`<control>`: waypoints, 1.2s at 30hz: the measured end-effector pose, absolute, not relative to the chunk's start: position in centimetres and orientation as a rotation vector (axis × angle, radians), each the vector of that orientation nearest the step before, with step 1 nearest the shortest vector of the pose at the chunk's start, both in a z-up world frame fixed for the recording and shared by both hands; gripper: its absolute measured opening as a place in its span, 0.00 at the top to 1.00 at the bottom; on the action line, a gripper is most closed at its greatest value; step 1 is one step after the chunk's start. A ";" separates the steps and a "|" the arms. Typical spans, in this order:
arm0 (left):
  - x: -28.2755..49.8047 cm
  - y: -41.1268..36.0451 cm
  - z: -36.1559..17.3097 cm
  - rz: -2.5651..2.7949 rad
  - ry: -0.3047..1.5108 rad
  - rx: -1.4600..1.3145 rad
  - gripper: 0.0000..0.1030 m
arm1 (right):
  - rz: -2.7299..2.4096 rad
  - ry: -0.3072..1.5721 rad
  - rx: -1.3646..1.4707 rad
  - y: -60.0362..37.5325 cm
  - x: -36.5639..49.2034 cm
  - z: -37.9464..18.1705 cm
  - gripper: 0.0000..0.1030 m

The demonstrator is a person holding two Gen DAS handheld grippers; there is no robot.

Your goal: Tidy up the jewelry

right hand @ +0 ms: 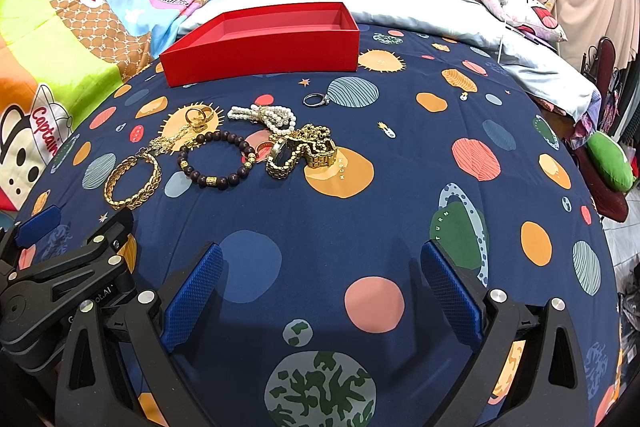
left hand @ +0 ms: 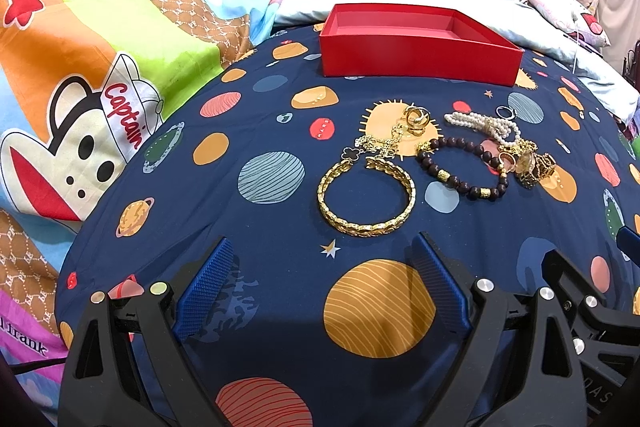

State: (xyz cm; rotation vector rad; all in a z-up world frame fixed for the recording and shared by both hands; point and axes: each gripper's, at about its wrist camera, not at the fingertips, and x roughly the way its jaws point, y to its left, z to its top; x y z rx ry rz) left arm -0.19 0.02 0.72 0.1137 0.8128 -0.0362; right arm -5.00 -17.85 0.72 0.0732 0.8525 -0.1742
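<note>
Nothing is boxed yet: my left gripper (left hand: 324,287) and right gripper (right hand: 322,291) hover spread and empty, jewelry lies heaped before the empty red box (left hand: 420,45), so I'd pinch the gold bangle (left hand: 366,197) first.

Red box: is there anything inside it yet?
The red box shows only bare red walls and part of its floor. The near wall hides the front of the floor, so something small and flat there cannot be ruled out.
</note>
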 end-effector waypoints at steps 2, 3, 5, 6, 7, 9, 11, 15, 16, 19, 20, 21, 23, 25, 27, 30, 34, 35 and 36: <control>-0.2 0.1 0.7 -0.034 0.812 0.114 0.14 | -0.174 0.853 0.073 -17.8 -5.0 0.7 0.05; -0.2 0.1 0.6 -0.034 0.813 0.112 0.14 | -0.174 0.853 0.074 -17.9 -5.0 0.7 0.05; -0.1 0.2 0.6 -0.043 0.816 0.105 0.14 | -0.172 0.852 0.075 -17.8 -5.0 0.7 0.05; -0.1 0.3 0.6 -0.047 0.819 0.100 0.14 | -0.170 0.852 0.077 -17.8 -5.0 0.8 0.05; 0.0 0.4 0.6 -0.050 0.821 0.093 0.13 | -0.168 0.852 0.078 -17.8 -4.9 0.8 0.05; -0.1 0.5 0.6 -0.061 0.818 0.080 0.13 | -0.171 0.854 0.086 -17.8 -4.9 0.9 0.05; 0.0 0.7 0.6 -0.073 0.820 0.079 0.12 | -0.170 0.851 0.101 -18.0 -4.8 1.1 0.05; 0.1 1.2 0.7 -0.079 0.820 0.092 0.12 | -0.176 0.861 0.131 -18.7 -4.3 1.3 0.05; 0.2 1.5 0.8 -0.079 0.819 0.086 0.12 | -0.177 0.861 0.132 -18.9 -4.2 1.3 0.05; 0.6 2.6 1.1 -0.084 0.823 0.048 0.11 | -0.176 0.861 0.130 -19.2 -3.5 1.6 0.06; 0.8 2.9 1.2 -0.084 0.827 0.036 0.11 | -0.171 0.858 0.132 -19.2 -3.2 1.7 0.08; 1.0 3.0 1.3 -0.084 0.832 0.026 0.11 | -0.165 0.857 0.134 -19.2 -2.8 1.8 0.12; 1.5 3.1 1.4 -0.090 0.840 0.020 0.11 | -0.154 0.865 0.136 -19.1 -1.9 1.9 0.17; 1.9 2.7 1.6 -0.105 0.842 0.024 0.11 | -0.144 0.871 0.140 -19.0 -1.0 2.0 0.21; 2.2 2.0 1.8 -0.127 0.839 0.033 0.11 | -0.134 0.873 0.138 -18.8 -0.3 2.1 0.27; 2.7 0.8 1.7 -0.152 0.845 0.046 0.11 | -0.133 0.877 0.133 -18.6 0.8 2.1 0.31; 3.8 -0.1 1.1 -0.155 0.873 0.050 0.11 | -0.147 0.895 0.135 -18.8 2.0 1.5 0.38; 4.0 -0.1 1.0 -0.152 0.879 0.044 0.11 | -0.148 0.903 0.142 -18.9 2.2 1.3 0.41; 4.2 -0.1 0.9 -0.150 0.883 0.038 0.11 | -0.143 0.912 0.151 -19.0 2.5 1.1 0.45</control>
